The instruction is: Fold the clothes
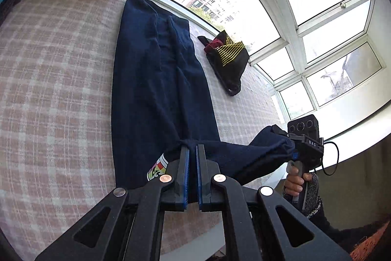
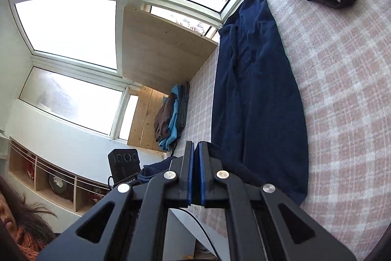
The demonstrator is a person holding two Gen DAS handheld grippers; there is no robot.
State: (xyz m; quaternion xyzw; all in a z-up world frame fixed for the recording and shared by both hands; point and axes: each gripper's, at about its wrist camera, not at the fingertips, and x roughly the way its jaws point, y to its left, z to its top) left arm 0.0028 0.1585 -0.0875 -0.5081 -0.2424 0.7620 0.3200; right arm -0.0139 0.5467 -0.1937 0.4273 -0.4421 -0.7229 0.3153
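A long dark navy blue fabric garment [image 1: 156, 80] lies stretched along a bed with a pink-and-white checked cover [image 1: 56, 80], running away toward the window. Its near end is lifted off the cover, pinched at two spots. The left gripper [image 1: 193, 151] has its blue-padded fingers clenched on a bunched fold at the near edge, beside a small multicoloured printed patch [image 1: 157, 169]. The right gripper [image 2: 196, 148] is likewise clamped on navy cloth; in the left wrist view its fingers are buried in the fabric, and a hand [image 1: 294, 181] grips its handle.

The garment's shape is hard to make out under the folds.

A black garment with yellow stripes [image 1: 229, 58] lies apart near the window frame [image 1: 290, 23]. A stack of brown and light-blue folded clothes [image 2: 171, 114] rests by a wooden panel [image 2: 163, 48].
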